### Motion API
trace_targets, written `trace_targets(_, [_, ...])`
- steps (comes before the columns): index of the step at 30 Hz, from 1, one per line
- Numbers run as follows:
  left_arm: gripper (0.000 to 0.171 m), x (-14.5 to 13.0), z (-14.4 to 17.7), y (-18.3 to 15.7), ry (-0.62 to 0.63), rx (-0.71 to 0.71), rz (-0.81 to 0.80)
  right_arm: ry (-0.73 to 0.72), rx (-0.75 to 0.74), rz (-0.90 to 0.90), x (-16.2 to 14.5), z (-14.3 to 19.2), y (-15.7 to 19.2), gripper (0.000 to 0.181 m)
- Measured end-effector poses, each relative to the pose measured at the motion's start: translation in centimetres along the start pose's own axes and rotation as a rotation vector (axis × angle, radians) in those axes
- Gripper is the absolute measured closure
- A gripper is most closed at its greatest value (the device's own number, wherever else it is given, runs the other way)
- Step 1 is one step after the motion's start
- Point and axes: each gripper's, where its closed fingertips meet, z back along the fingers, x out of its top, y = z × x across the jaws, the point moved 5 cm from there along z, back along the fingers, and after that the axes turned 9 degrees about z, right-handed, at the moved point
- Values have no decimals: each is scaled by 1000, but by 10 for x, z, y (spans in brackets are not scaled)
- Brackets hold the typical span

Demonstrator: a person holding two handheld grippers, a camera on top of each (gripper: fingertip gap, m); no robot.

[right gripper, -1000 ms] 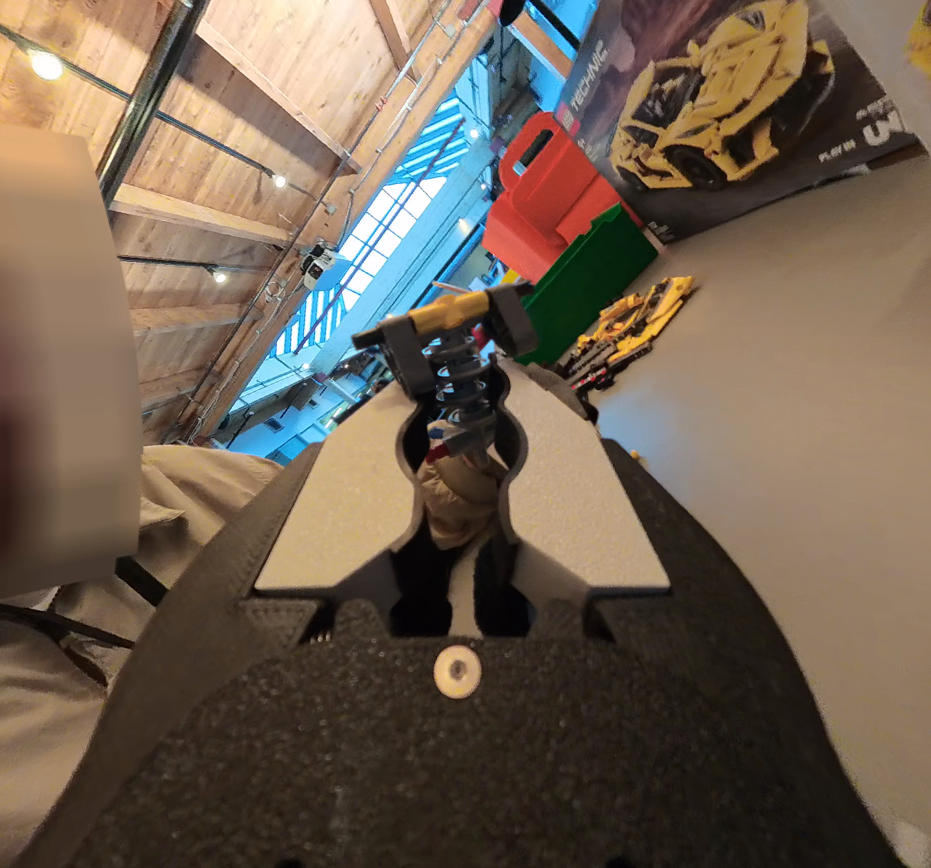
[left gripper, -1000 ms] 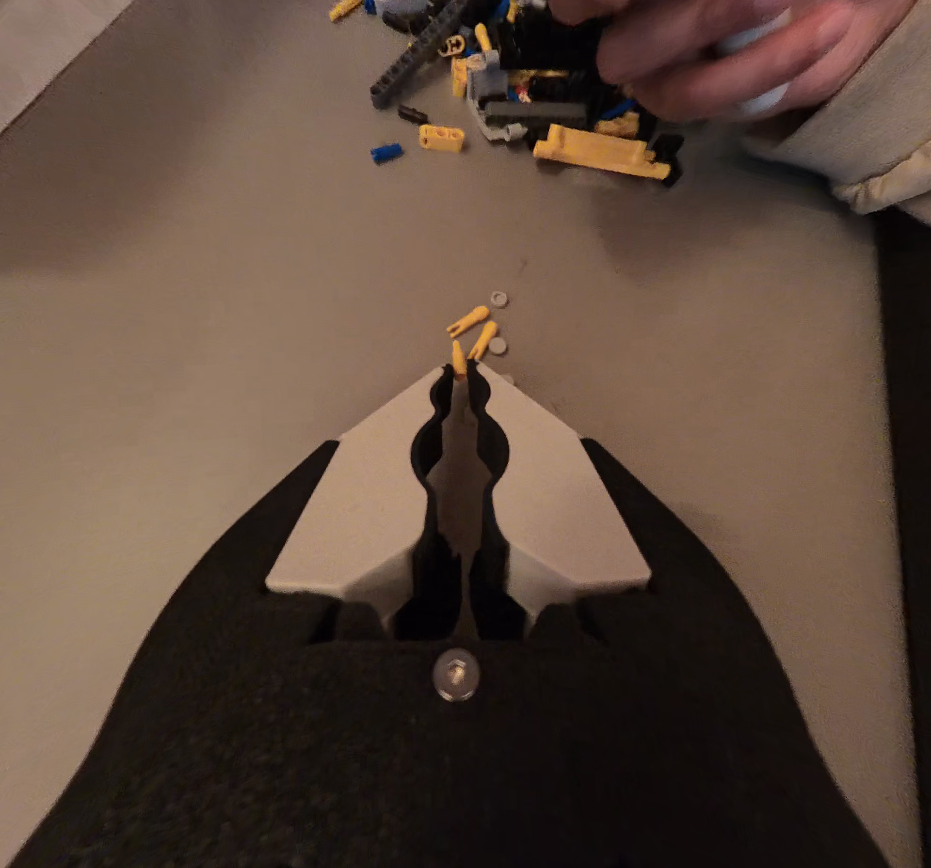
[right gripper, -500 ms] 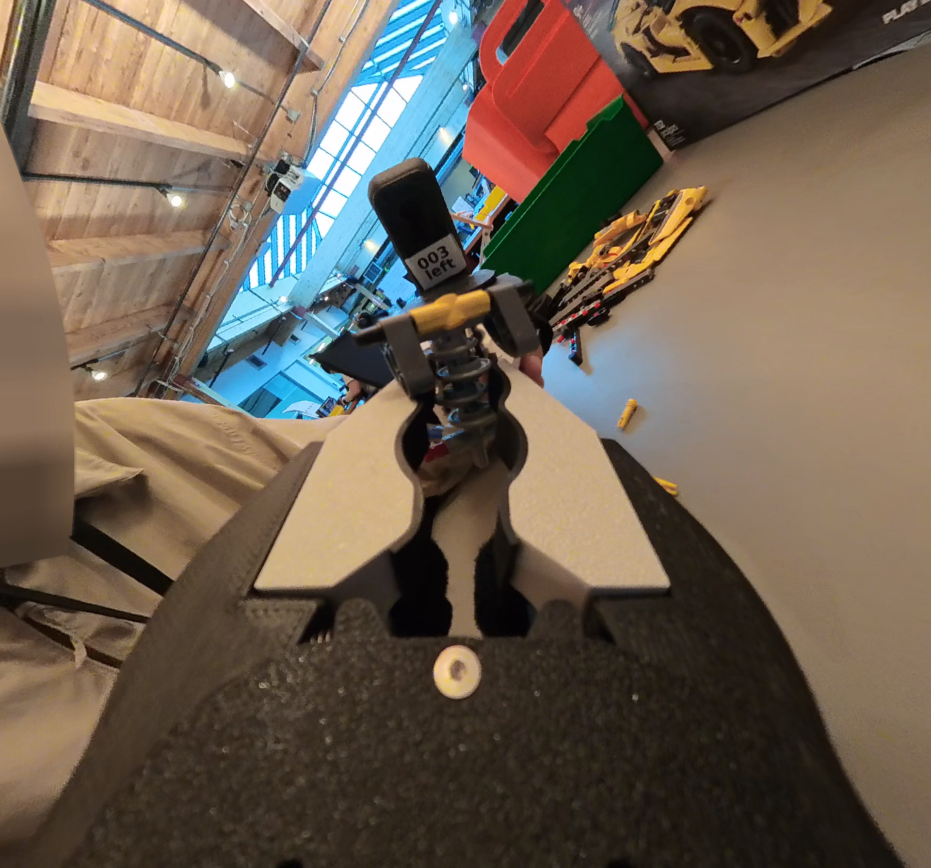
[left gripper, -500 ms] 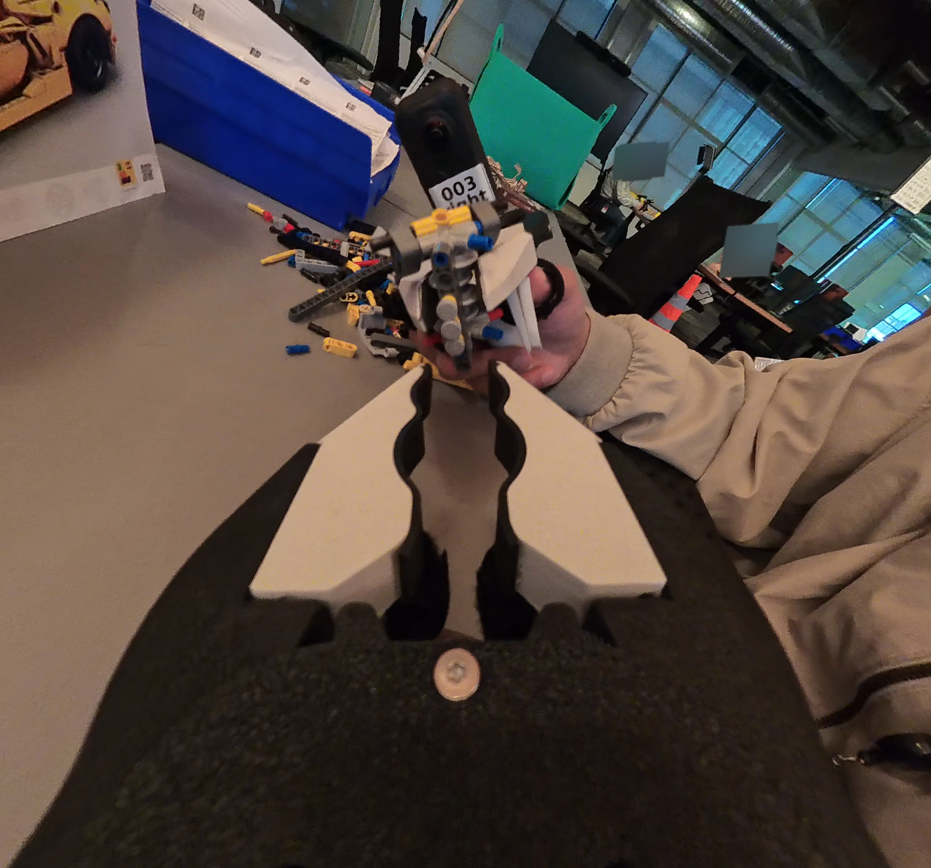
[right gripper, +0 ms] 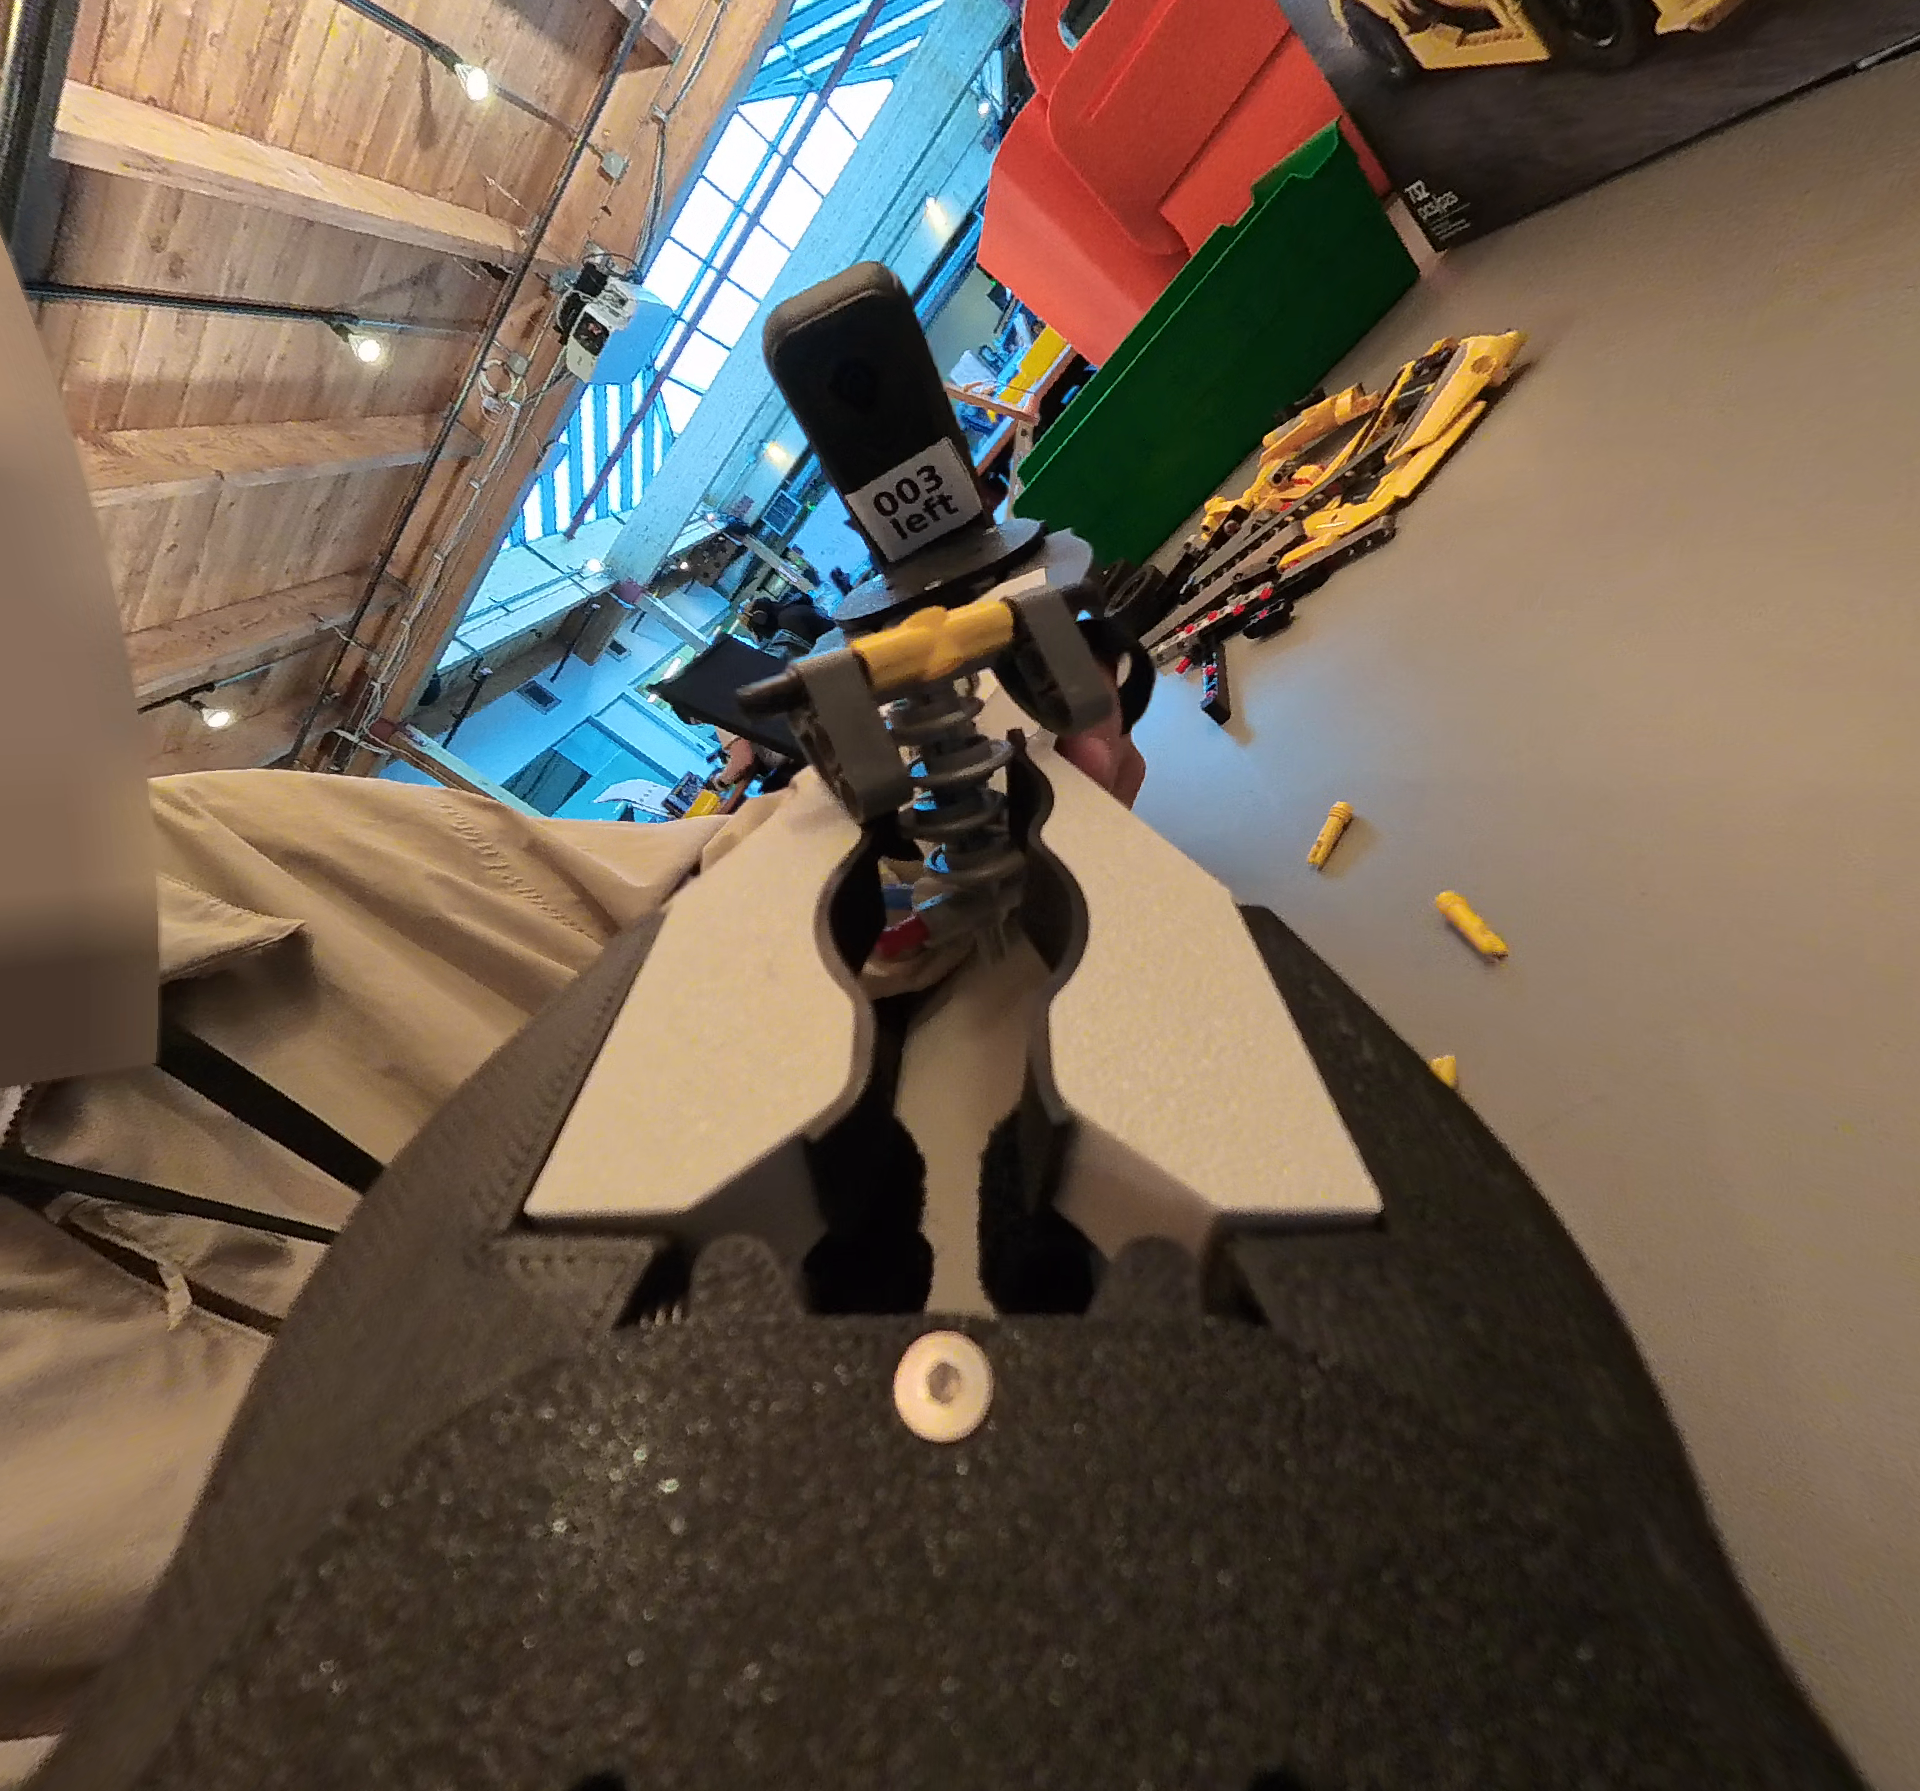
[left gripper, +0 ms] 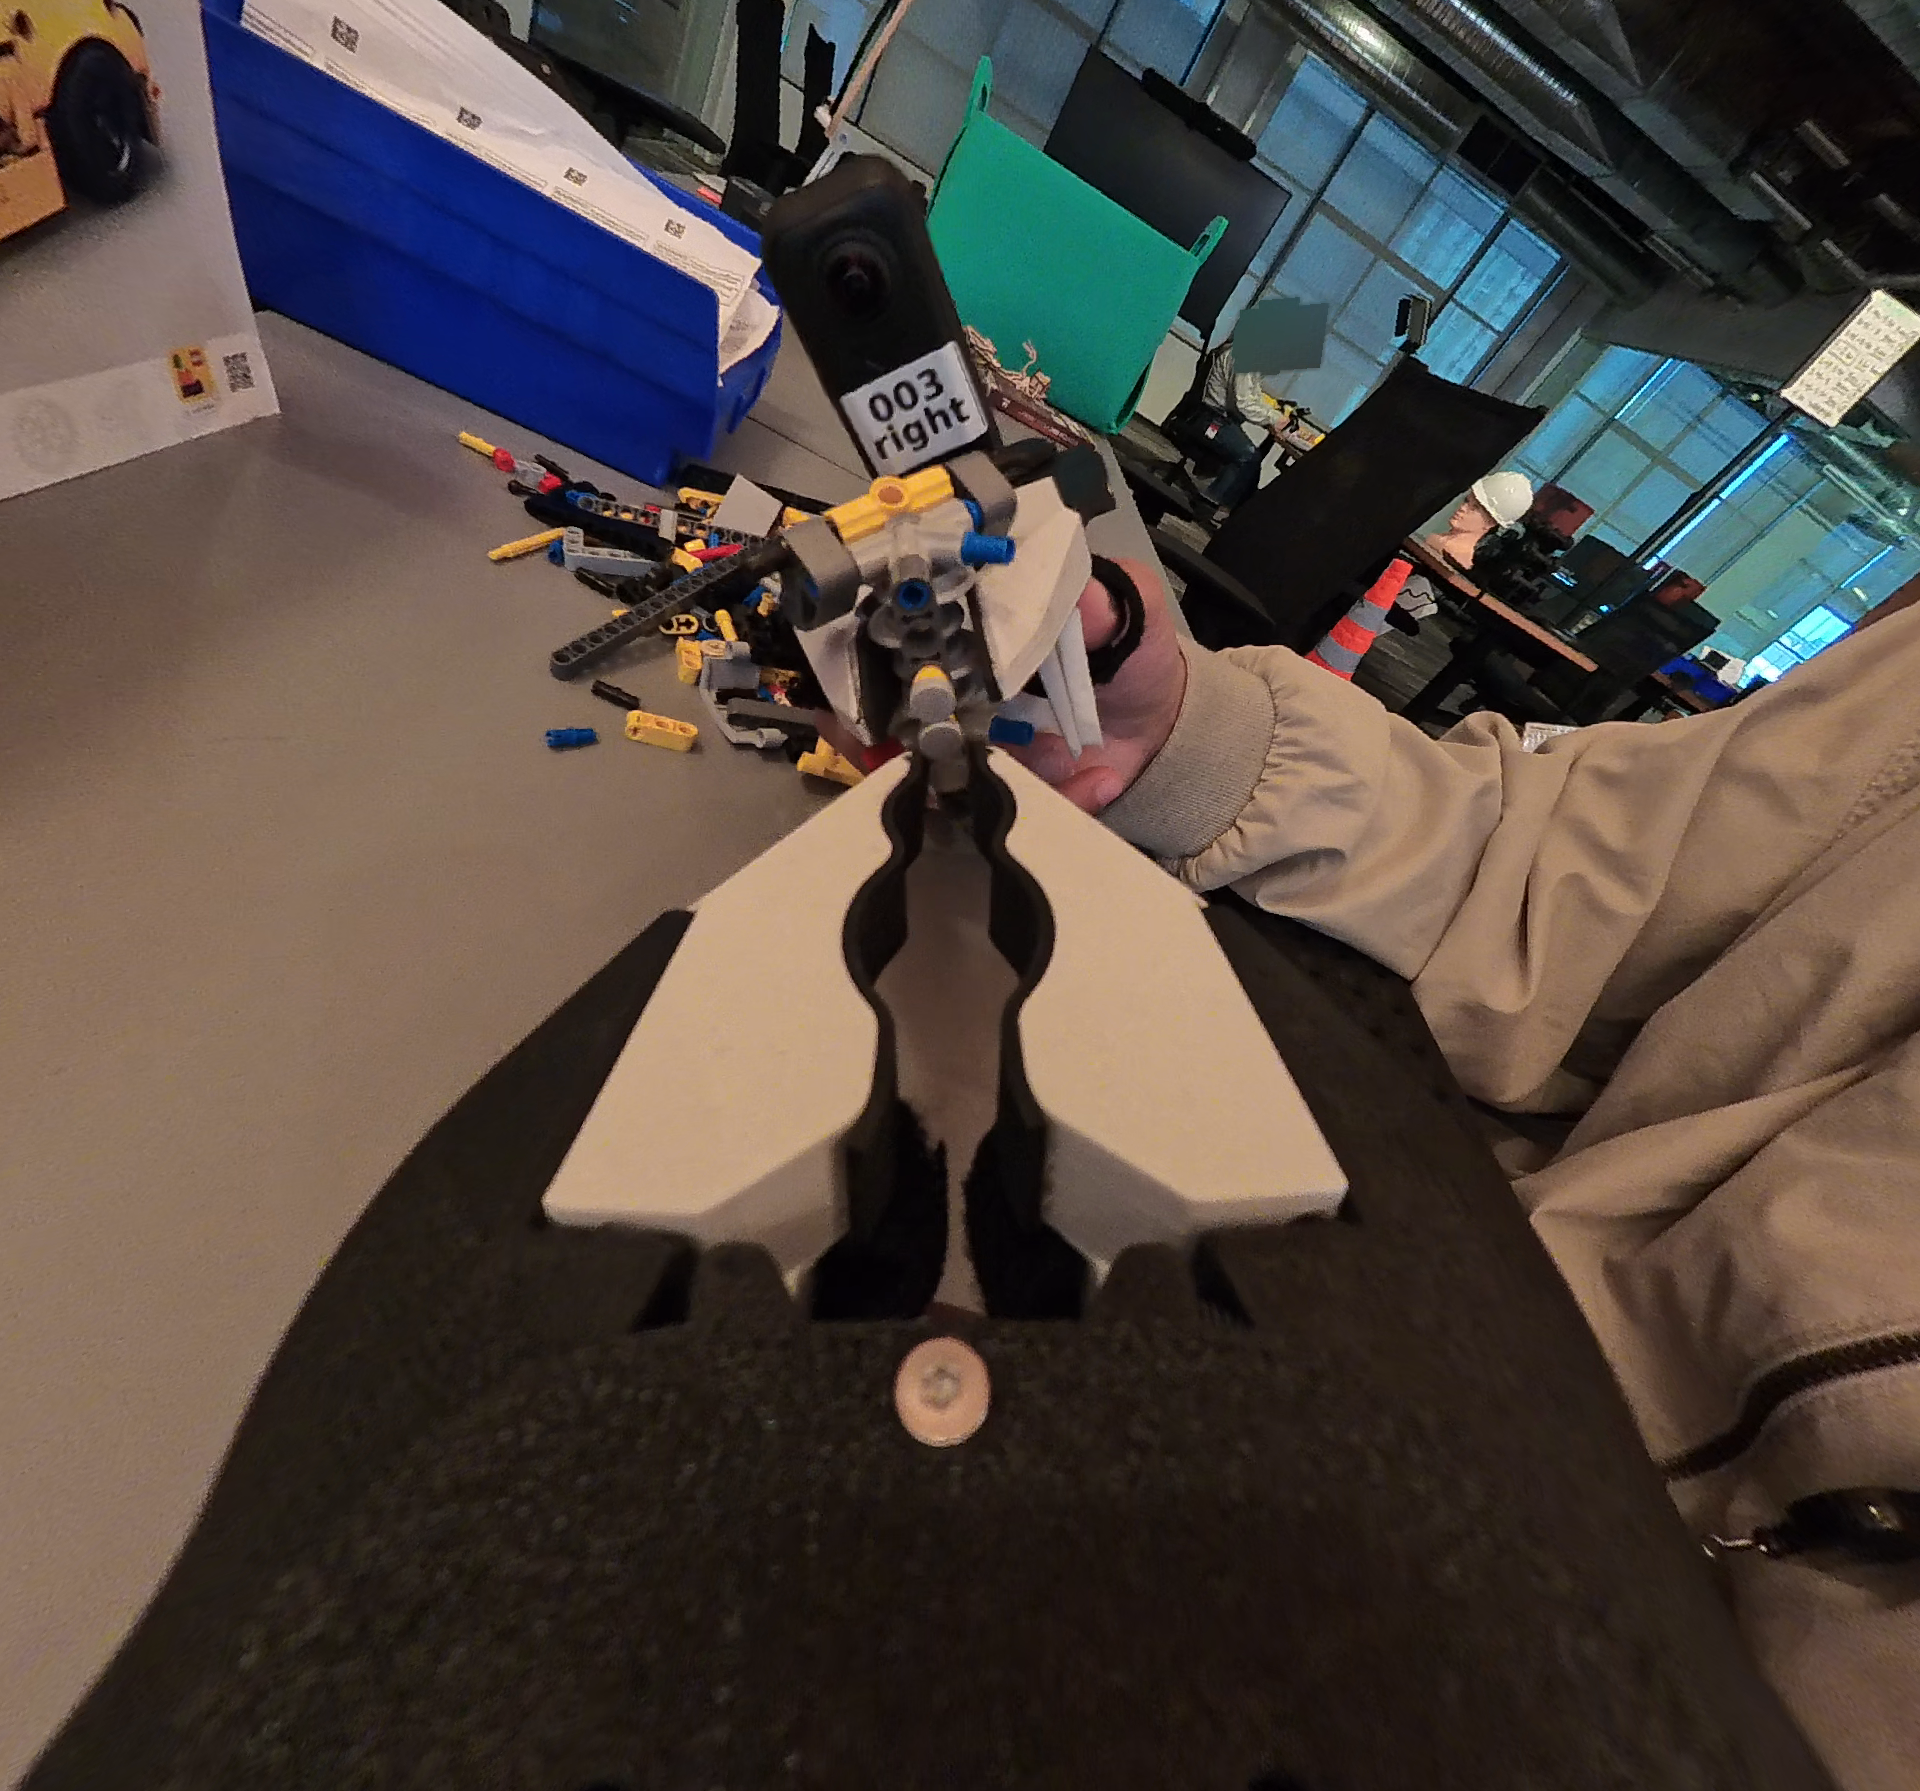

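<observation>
My right gripper [right gripper: 951, 785] is shut on a small brick assembly [right gripper: 935, 692]: a grey coil spring, grey frames and a yellow cross piece on top. It holds the assembly in the air above the grey table [right gripper: 1662, 702]. In the left wrist view the same assembly [left gripper: 914, 588] shows blue pins and sits between the right gripper's white fingers [left gripper: 1039, 588]. My left gripper [left gripper: 948, 773] faces it head-on. Its jaws stand narrow around the assembly's near grey end. The left gripper's tips are hidden behind the assembly in the right wrist view.
A pile of loose bricks [left gripper: 665, 588] lies on the table [left gripper: 260, 858] in front of a blue bin [left gripper: 468, 266]. A part-built yellow car [right gripper: 1351, 474], a green bin [right gripper: 1216, 391] and loose yellow pins [right gripper: 1330, 832] lie on the right. A beige sleeve [left gripper: 1455, 858] is close. Both grippers' tips are close together, under 4 cm apart.
My left gripper left the table, where it was shut on a yellow pin, rose and opened, then narrowed on the assembly's end. The right gripper kept hold and moved closer.
</observation>
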Motion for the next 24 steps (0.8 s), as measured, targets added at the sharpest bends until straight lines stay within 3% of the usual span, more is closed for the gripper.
trace_targets(6, [165, 5, 6, -7, -32, -8, -71, 12, 3, 55, 2, 1, 6, 163])
trace_targets(9, [165, 37, 48, 0, -264, -21, -7, -231, -8, -28, 34, 49, 1, 164])
trace_targets(11, [166, 49, 76, 14, -305, 44, 2, -242, -85, 17, 41, 74, -2, 164])
trace_targets(12, [166, 41, 77, 24, -209, 110, -18, -206, -89, 18, 39, 74, -2, 164])
trace_targets(15, [165, -17, 49, 56, 234, 324, -49, -118, -111, -19, 26, 55, -9, 163])
trace_targets(17, [164, -42, 24, 56, 381, 336, -67, -26, -132, -25, 12, 39, -13, 163])
trace_targets(21, [164, -50, -2, 47, 387, 334, -70, 53, -143, -41, -2, 18, -19, 163])
trace_targets(24, [151, -50, -9, 42, 347, 295, -24, 79, -140, -54, -9, 9, -20, 163])
